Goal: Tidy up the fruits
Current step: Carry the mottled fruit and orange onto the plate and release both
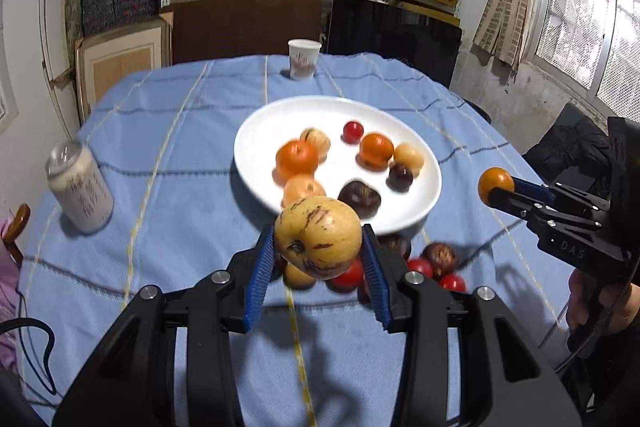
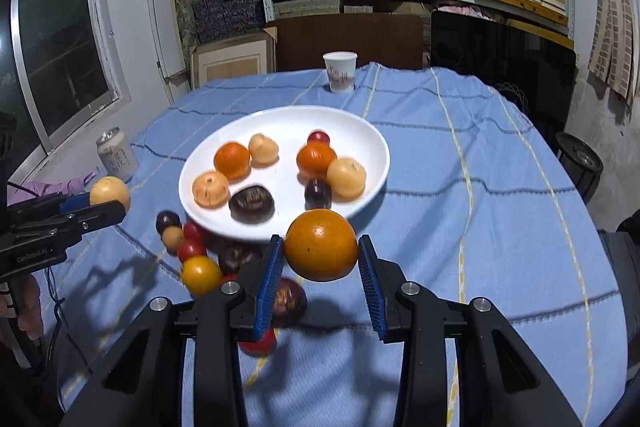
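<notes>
My left gripper (image 1: 318, 247) is shut on a yellow fruit with purple streaks (image 1: 318, 235), held above the table just before the white plate (image 1: 256, 131). My right gripper (image 2: 321, 253) is shut on an orange (image 2: 321, 245), also held near the plate's (image 2: 372, 135) front rim. The plate holds several fruits: oranges, pale yellow ones, dark purple ones and a red one. Loose fruits (image 2: 200, 273) lie on the blue cloth in front of the plate, and show in the left wrist view (image 1: 440, 259) too. Each gripper appears in the other's view (image 1: 496, 187) (image 2: 110, 201).
A drinks can (image 1: 80, 187) stands at the left of the blue-clothed table (image 1: 160, 147). A paper cup (image 1: 304, 59) stands at the far edge. Shelves with boxes, a chair back and a dark screen lie behind the table.
</notes>
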`<action>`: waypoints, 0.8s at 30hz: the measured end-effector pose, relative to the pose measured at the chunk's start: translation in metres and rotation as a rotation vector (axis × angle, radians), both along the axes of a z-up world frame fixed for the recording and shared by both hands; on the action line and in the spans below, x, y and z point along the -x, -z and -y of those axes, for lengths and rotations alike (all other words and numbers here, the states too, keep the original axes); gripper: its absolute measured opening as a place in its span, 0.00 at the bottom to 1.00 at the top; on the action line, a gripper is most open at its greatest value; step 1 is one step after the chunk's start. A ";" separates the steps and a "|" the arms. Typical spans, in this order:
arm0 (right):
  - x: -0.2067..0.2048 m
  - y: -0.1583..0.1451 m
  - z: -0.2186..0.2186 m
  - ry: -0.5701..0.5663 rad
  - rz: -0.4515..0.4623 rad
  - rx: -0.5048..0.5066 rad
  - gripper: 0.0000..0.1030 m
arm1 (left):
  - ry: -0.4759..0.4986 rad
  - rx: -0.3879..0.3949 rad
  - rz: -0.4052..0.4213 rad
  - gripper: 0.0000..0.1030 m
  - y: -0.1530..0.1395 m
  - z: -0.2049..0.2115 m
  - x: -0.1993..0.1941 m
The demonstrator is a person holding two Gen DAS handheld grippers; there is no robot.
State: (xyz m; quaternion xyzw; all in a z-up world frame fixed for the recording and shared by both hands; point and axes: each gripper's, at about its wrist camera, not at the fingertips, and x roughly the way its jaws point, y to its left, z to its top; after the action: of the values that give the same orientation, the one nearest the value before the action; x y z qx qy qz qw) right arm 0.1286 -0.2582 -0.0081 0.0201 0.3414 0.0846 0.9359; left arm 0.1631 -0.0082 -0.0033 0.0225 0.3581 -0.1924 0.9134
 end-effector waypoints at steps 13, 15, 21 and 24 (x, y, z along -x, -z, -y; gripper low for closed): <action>-0.145 -0.009 -0.043 -0.092 -0.067 0.011 0.37 | -0.042 -0.075 -0.087 0.41 0.013 0.027 -0.124; -0.163 0.000 -0.048 -0.096 -0.087 0.018 0.37 | -0.042 -0.083 -0.102 0.40 0.020 0.031 -0.141; -0.188 0.015 -0.049 -0.090 -0.116 -0.011 0.43 | -0.066 -0.053 -0.127 0.59 0.028 0.032 -0.167; -0.174 0.010 -0.049 -0.093 -0.086 0.003 0.51 | -0.086 -0.031 -0.087 0.74 0.020 0.025 -0.156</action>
State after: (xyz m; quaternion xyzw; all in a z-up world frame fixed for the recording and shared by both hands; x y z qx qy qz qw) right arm 0.3031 -0.2092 -0.0183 0.0062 0.3820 0.1267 0.9154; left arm 0.3194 -0.0334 -0.0229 0.0127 0.4011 -0.1484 0.9038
